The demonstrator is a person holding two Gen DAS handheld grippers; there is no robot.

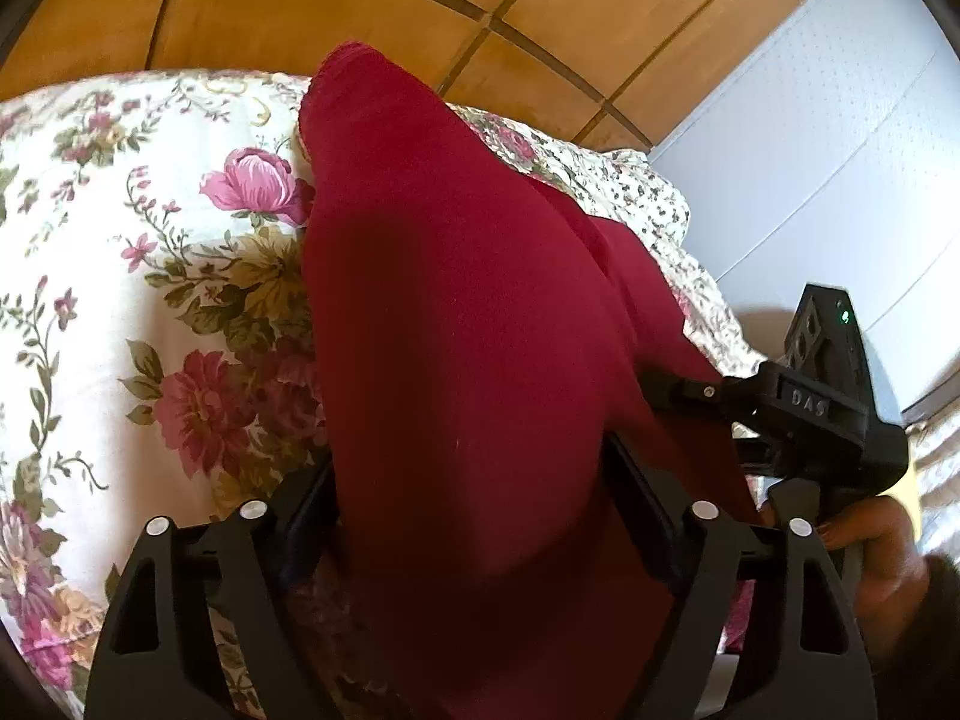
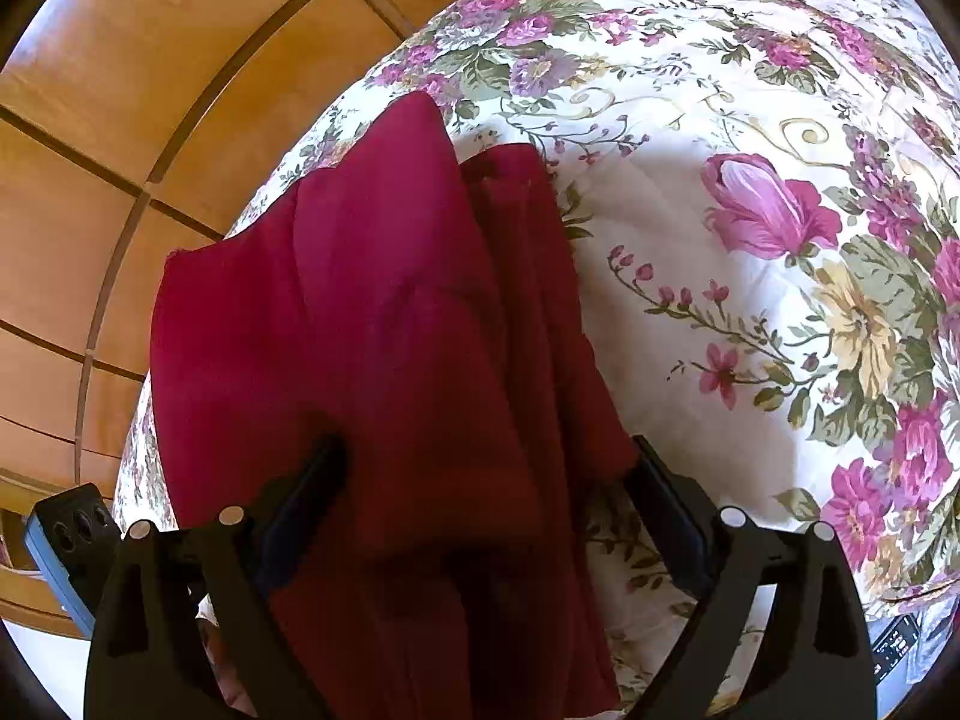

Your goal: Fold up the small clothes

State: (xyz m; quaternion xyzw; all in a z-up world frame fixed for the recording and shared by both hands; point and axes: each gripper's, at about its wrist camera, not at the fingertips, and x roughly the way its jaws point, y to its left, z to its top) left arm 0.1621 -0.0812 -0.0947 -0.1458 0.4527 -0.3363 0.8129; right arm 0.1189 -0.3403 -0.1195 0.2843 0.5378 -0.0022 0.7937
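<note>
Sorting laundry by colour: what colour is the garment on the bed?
Dark red garment, plain; clearest in the right wrist view.

Crimson garment (image 1: 468,324) bunched on floral bedspread (image 1: 120,228)

Both grippers angled downward, jaws spread wide.

The left gripper (image 1: 474,480) tilts down with its jaws standing apart, one either side of red cloth. The right gripper (image 2: 486,468) points more steeply down, jaws likewise wide. In the left wrist view, a hand (image 1: 870,546) grasps the right gripper's handle at the near right.
</note>
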